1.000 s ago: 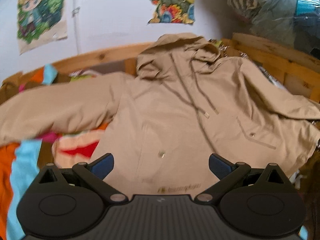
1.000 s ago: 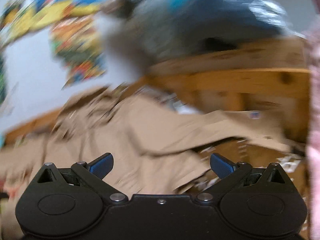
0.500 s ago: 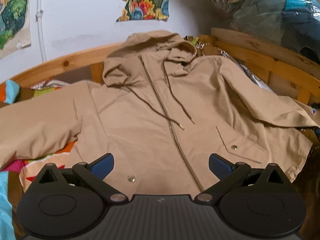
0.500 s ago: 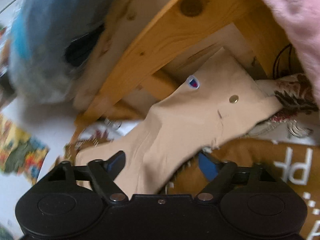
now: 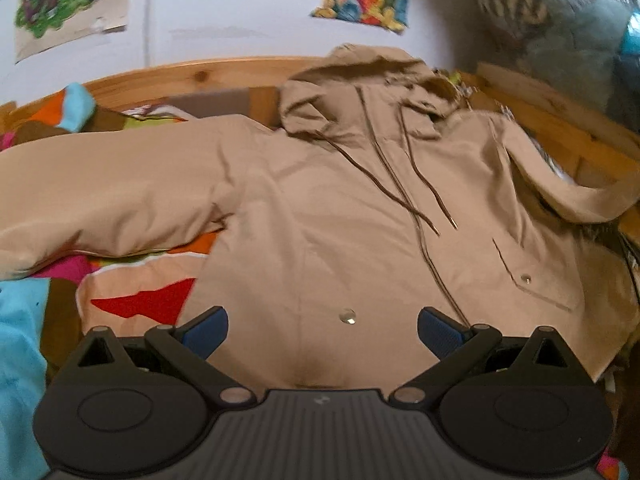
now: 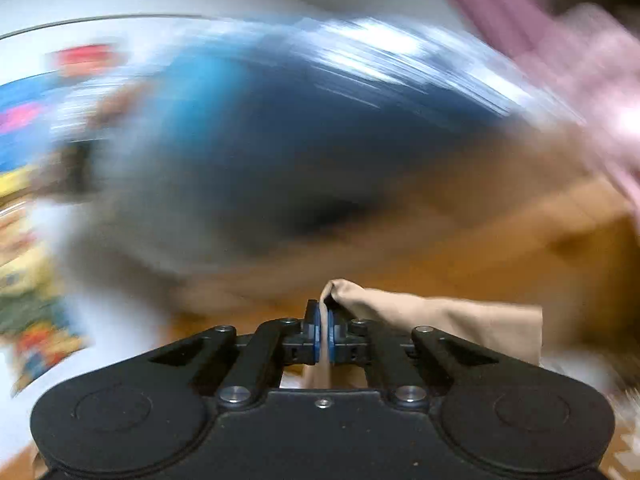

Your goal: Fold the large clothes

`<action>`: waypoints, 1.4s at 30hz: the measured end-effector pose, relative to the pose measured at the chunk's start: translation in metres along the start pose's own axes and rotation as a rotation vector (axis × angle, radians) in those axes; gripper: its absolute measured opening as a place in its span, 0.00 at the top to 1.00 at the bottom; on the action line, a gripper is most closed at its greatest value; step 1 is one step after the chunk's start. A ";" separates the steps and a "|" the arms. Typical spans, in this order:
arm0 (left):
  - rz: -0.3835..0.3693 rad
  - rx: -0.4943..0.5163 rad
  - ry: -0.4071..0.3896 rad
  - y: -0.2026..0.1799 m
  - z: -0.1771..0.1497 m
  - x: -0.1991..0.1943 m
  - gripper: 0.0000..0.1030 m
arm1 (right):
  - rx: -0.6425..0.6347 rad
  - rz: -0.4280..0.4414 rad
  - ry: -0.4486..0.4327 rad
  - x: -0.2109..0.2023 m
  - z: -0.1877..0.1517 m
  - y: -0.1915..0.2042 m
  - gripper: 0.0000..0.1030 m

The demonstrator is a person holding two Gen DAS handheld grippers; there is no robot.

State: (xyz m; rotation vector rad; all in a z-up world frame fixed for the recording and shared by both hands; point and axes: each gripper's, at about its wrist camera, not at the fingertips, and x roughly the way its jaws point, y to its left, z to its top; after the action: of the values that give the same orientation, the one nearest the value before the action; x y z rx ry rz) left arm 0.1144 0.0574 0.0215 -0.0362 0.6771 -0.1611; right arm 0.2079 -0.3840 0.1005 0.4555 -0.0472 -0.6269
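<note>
A beige hooded jacket lies face up on the bed, zipped, hood toward the wall, its left sleeve stretched out flat. My left gripper hovers open above the jacket's hem, holding nothing. The jacket's right sleeve is lifted and curls up at the right edge. In the right wrist view, my right gripper is shut on the beige sleeve cuff, which drapes to the right of the pads. The background there is heavily blurred.
A wooden bed rail runs behind the jacket and along the right side. Colourful bedding shows under the jacket at left. Bagged bundles are stacked at the upper right. Posters hang on the white wall.
My right gripper has shut on the sleeve cuff and is swinging fast, lifting it. The left gripper stays open and has shifted its view slightly left over the hem.
</note>
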 end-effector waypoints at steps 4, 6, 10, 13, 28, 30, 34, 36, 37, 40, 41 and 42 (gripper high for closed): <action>0.002 -0.075 -0.042 0.021 0.006 -0.005 0.01 | -0.423 0.433 -0.109 -0.027 -0.025 0.108 0.97; 0.012 -0.111 -0.066 0.031 0.009 -0.010 0.01 | -0.612 0.667 -0.083 -0.050 -0.055 0.147 0.97; 0.050 -0.156 -0.108 0.047 0.010 -0.022 0.01 | -1.015 1.022 0.052 -0.105 -0.133 0.181 0.98; 0.084 -0.172 -0.109 0.056 0.008 -0.027 0.01 | -1.207 1.141 0.165 -0.127 -0.181 0.166 0.81; -0.004 0.050 -0.027 0.020 0.039 0.069 0.04 | -0.652 0.630 0.557 -0.044 -0.132 0.022 0.22; -0.007 0.153 -0.035 0.009 0.046 0.088 0.07 | -0.621 0.584 0.566 -0.036 -0.133 0.012 0.22; -0.001 0.346 -0.043 -0.010 0.062 0.124 0.11 | -0.606 0.583 0.543 -0.036 -0.145 0.009 0.22; -0.008 0.431 -0.004 -0.015 0.071 0.143 0.15 | -0.621 0.595 0.544 -0.037 -0.151 0.010 0.22; -0.004 0.480 0.016 -0.018 0.074 0.152 0.16 | -0.627 0.603 0.542 -0.038 -0.154 0.010 0.22; 0.015 0.561 0.074 -0.022 0.081 0.173 0.18 | -0.626 0.613 0.553 -0.034 -0.159 0.007 0.21; 0.014 0.558 0.097 -0.019 0.084 0.178 0.18 | -0.616 0.614 0.560 -0.033 -0.160 0.005 0.21; 0.011 0.535 0.127 -0.015 0.088 0.185 0.20 | -0.604 0.612 0.565 -0.032 -0.160 0.002 0.21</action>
State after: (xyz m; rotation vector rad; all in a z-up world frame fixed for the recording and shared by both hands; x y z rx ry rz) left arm 0.3093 0.0113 -0.0233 0.4937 0.7426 -0.3318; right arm 0.2116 -0.3004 -0.0391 0.0040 0.5127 0.1182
